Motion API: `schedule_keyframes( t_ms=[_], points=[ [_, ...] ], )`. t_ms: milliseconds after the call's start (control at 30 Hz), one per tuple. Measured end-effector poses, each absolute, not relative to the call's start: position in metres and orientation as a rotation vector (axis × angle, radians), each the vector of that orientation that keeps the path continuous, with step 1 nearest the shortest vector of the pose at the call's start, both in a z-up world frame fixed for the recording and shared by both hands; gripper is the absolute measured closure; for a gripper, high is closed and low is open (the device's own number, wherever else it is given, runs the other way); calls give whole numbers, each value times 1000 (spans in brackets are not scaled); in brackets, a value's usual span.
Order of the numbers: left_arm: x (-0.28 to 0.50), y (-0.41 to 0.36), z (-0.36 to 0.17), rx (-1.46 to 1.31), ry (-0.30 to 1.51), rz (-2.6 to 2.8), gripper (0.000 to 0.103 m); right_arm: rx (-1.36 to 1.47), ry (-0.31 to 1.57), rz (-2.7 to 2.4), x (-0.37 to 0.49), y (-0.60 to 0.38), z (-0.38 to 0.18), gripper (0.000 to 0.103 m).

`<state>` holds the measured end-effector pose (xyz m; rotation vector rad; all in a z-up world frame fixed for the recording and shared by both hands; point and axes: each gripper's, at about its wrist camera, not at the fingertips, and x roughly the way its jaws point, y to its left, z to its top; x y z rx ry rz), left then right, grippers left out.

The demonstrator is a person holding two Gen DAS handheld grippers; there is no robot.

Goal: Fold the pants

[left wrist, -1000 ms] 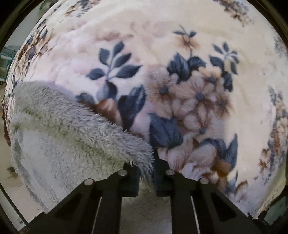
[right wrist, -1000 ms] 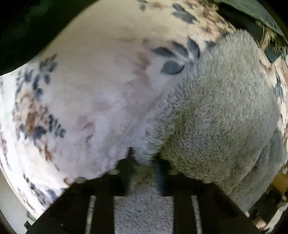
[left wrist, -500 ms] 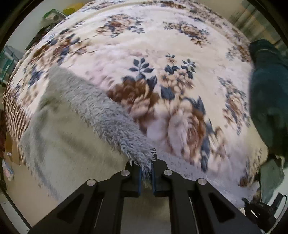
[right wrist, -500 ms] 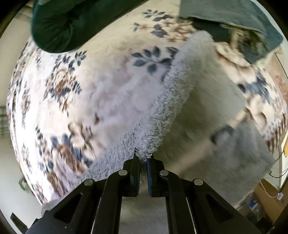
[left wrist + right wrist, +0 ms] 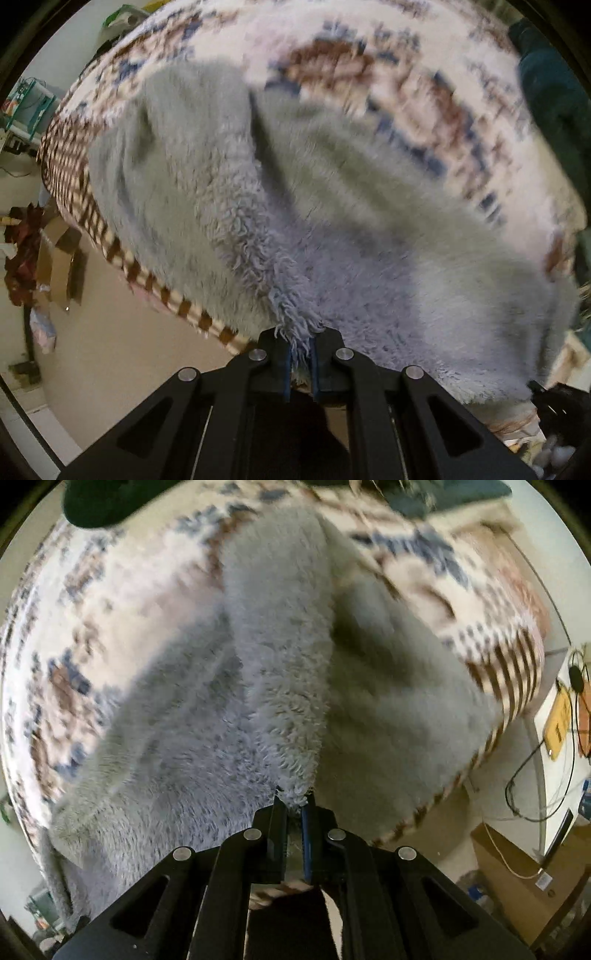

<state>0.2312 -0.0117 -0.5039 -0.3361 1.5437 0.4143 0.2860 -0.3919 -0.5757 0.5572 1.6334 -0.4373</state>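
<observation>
Fold in progress, not complete; pants (image 5: 369, 229) lifted at two gripped points and spread over the near edge of the bed, judged an early or middle stage, with laying flat, smoothing and at least one further fold left. Left gripper (image 5: 300, 360) closed on a tuft of the pants' near edge; right gripper (image 5: 294, 814) likewise clamped on a pinch of the same fabric. Pants: grey-blue, long-pile fleece, shaggy and curled at the edges, thick and limp; a raised ridge running from each grip toward the far side, with a dark crease beside it (whether a leg seam or a fold line cannot be told). Blanket (image 5: 424, 74) beneath: plush, cream, with brown and blue floral print and a striped border (image 5: 122, 254) at the near edge; print blurred in both views. Dark green cloth (image 5: 554, 103) at far right in the left wrist view; cardboard box (image 5: 517, 878) on the floor at near right in the right wrist view.
</observation>
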Motion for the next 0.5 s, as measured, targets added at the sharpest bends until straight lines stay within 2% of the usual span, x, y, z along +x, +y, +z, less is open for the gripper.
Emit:
schedule_keyframes(
  t_ms=[133,233,267,300,333,400,467,500],
  points=[
    [227,-11,-542,-303,1573,440,97,552,1685,-428,263,-393,-603,97],
    [229,-6,-538,-323,1550,460,93,570,1732,-374,253,-398,-616,89],
    [229,-6,-534,-333,1542,460,93,591,1739,-331,248,-401,-615,79],
    [229,-5,-528,-341,1536,455,92,620,1729,-298,245,-404,-609,65],
    [229,-4,-520,-345,1527,456,90,640,1717,-279,242,-407,-605,59],
    [227,-4,-505,-343,1495,457,77,694,1655,-234,232,-426,-580,46],
    [225,-4,-490,-326,1464,463,47,678,1580,-267,225,-449,-555,39],
    [224,-4,-485,-325,1449,464,39,653,1547,-301,222,-459,-545,37]
  ],
)
